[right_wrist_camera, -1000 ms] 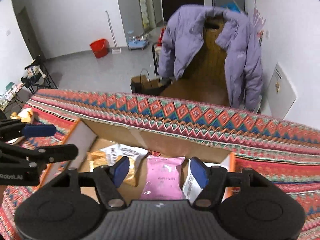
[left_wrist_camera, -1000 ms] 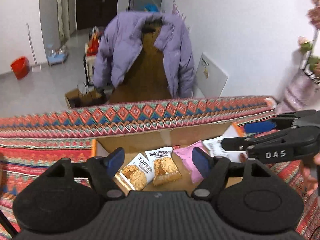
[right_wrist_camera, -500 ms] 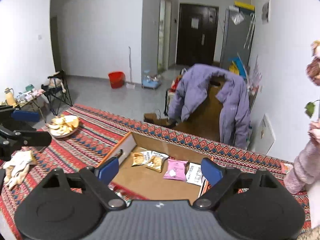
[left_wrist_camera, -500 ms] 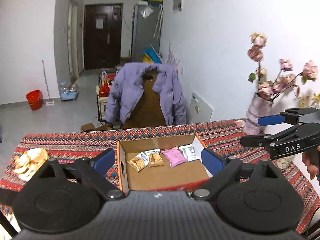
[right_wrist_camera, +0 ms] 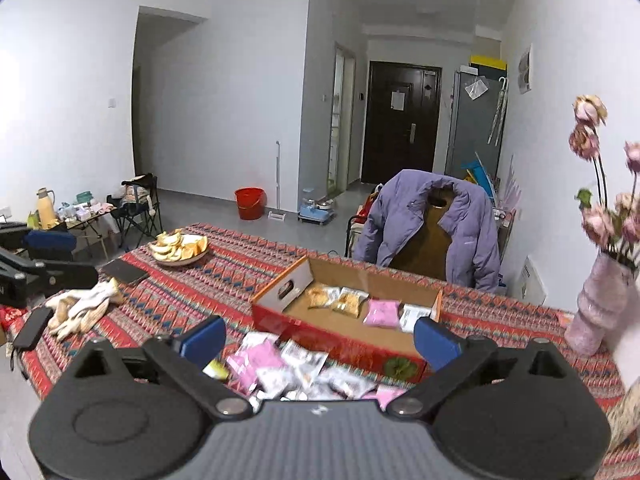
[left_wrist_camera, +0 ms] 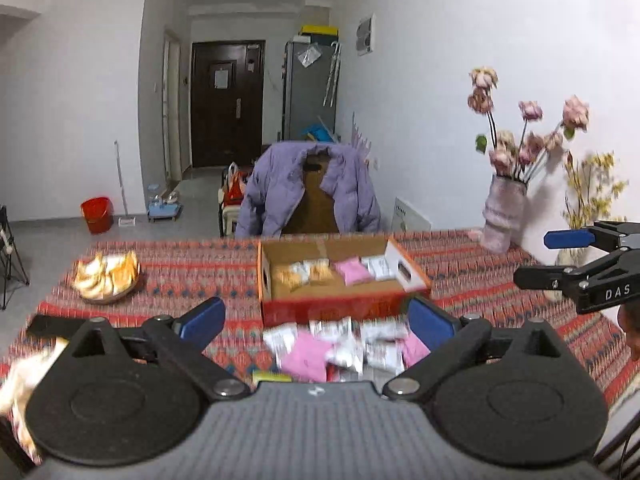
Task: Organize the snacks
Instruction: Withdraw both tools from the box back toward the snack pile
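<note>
Both grippers pulled back, jaws just widened, empty; loose snack pile (left_wrist_camera: 340, 344) revealed; gloves (right_wrist_camera: 82, 308) right view only.

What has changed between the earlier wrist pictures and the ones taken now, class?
Both grippers, left gripper and right gripper, have pulled back from over the open cardboard box and their jaws have just been opening, nothing between them. The loose pile of pink and white snack packets before the box has come into view. The four packets inside the box stayed put.
</note>
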Available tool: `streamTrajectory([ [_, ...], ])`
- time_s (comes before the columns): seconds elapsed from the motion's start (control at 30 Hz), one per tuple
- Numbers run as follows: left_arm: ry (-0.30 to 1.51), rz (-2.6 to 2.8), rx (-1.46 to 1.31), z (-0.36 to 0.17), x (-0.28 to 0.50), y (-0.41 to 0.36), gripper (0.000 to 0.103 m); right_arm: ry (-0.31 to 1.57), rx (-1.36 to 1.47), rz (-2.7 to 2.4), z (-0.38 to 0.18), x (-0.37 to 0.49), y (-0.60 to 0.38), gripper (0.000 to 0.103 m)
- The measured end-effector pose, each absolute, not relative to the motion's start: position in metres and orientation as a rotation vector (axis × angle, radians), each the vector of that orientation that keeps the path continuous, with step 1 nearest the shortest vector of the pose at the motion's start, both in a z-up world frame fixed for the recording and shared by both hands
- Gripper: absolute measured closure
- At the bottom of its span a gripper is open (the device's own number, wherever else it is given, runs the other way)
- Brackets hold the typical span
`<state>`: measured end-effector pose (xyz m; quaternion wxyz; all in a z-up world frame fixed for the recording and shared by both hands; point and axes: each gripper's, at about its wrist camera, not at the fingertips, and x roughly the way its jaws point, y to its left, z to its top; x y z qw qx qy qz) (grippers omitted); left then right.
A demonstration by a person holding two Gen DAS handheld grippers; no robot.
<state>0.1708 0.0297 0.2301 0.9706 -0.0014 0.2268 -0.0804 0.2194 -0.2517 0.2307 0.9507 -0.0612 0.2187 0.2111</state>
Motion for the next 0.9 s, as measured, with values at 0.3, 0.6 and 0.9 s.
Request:
streamTrajectory([
  [0.3, 0.482, -0.117, -0.036, 0.150, 0.113, 0.031, 0.001, 0.388, -0.063, 0.363, 0.146, 0.154, -0.278, 0.002],
  [0.6, 0.447, -0.012, -0.178, 0.085, 0.069, 0.050, 0.001, 0.336, -0.105, 0.221, 0.069, 0.102, -0.285, 0.000],
  [0.9, 0.492, 0.052, -0.127, 0.048, 0.053, 0.053, 0.001, 0.396, -0.138, 0.232, 0.034, 0.084, -0.277, 0.000],
])
